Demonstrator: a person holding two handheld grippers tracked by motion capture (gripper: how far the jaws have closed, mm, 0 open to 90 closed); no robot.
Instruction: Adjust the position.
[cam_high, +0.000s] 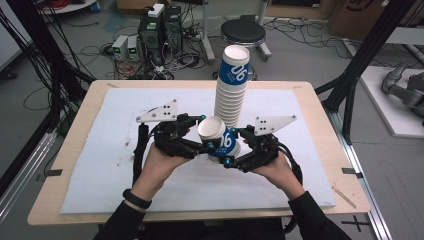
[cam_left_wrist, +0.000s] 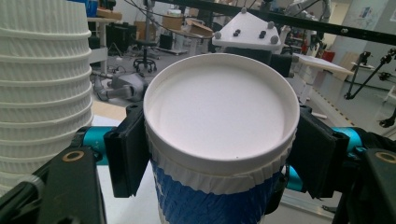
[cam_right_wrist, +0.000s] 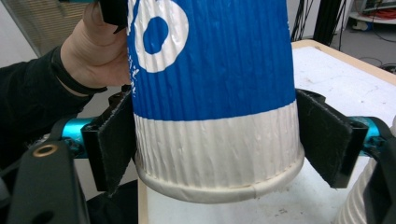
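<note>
A wooden tabletop (cam_high: 70, 195) carries a pale mat (cam_high: 110, 175) that covers most of it, and behind its far edge the floor holds a black stool (cam_high: 243, 32) and computer boxes (cam_high: 159, 27) amid loose cables. Near the middle of the mat a stack of cups (cam_high: 231, 97) stands upright, white ribbed rims piled under a blue-and-white top cup; in the left gripper view the stack (cam_left_wrist: 44, 93) rises at the left edge, just beside the fingers. In front of the stack, above the mat, a single cup (cam_high: 220, 140) lies tilted on its side between the two hands, its open mouth turned toward the left gripper (cam_high: 202, 146) and its base toward the right gripper (cam_high: 234, 159). The left gripper's fingers (cam_left_wrist: 126, 154) are clenched on the cup (cam_left_wrist: 219, 140) just below its rim, one pad pressed against each side. In the right gripper view the cup (cam_right_wrist: 215, 116) hangs base-down between the fingers (cam_right_wrist: 114, 140): the near pad touches the white band at its foot, while the other pad stands a little off the wall, so the right gripper is released around the base rather than gripping it. The left hand (cam_right_wrist: 95, 51) shows behind the cup, a dark sleeve at its wrist
</note>
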